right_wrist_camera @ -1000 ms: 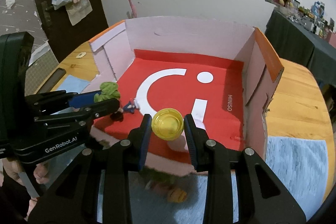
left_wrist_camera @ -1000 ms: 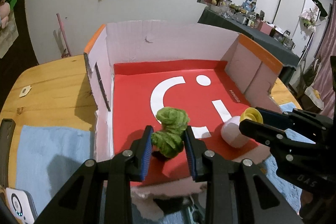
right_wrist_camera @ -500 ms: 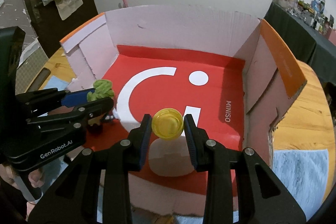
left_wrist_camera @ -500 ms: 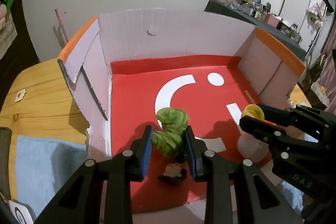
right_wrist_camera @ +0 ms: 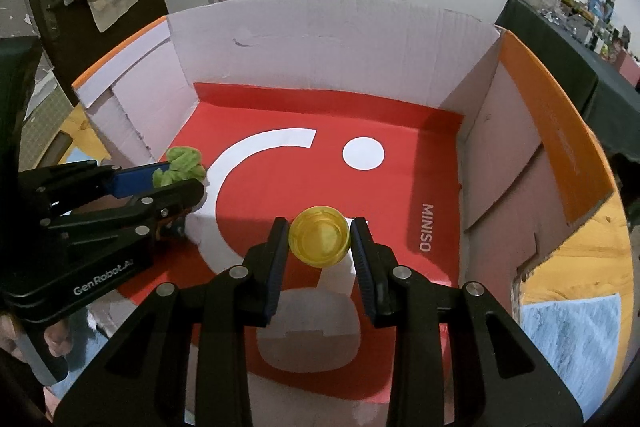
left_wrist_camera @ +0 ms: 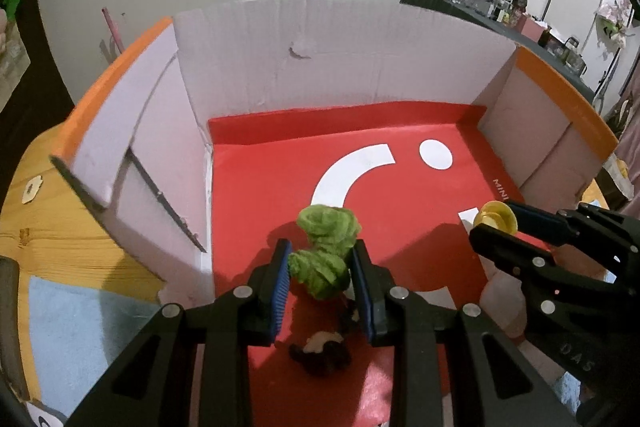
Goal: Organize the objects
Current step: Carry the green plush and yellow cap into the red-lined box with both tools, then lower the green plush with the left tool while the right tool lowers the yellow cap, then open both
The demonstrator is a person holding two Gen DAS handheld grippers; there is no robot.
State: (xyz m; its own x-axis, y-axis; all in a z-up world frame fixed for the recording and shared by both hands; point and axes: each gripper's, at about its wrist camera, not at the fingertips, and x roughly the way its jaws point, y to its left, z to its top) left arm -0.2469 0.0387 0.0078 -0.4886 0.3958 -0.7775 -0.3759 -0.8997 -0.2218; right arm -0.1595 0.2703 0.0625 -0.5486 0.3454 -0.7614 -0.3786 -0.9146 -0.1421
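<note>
An open cardboard box [left_wrist_camera: 340,51] with a red floor fills both views. Over the near left of that floor, my left gripper [left_wrist_camera: 320,255] is shut on a green leafy plush toy [left_wrist_camera: 326,247]. The toy's brown and white lower part [left_wrist_camera: 320,351] hangs below the fingers. My right gripper [right_wrist_camera: 320,237] is shut on the yellow cap [right_wrist_camera: 320,237] of a white bottle [right_wrist_camera: 308,339], held over the near right of the box floor [right_wrist_camera: 400,131]. Each gripper shows in the other's view: the right gripper [left_wrist_camera: 496,223] with the cap, the left gripper [right_wrist_camera: 176,179] with the green toy [right_wrist_camera: 182,163].
The box stands on a wooden table [left_wrist_camera: 48,239] with a blue cloth [left_wrist_camera: 80,327] in front of it. Its orange-edged side flaps [right_wrist_camera: 560,147] stand up left and right. A dark table [left_wrist_camera: 500,23] with clutter lies beyond on the right.
Both grippers have moved forward over the box's near edge and slightly lower, each carrying its object. The box floor now lies under both, and the jaws have kept their grip.
</note>
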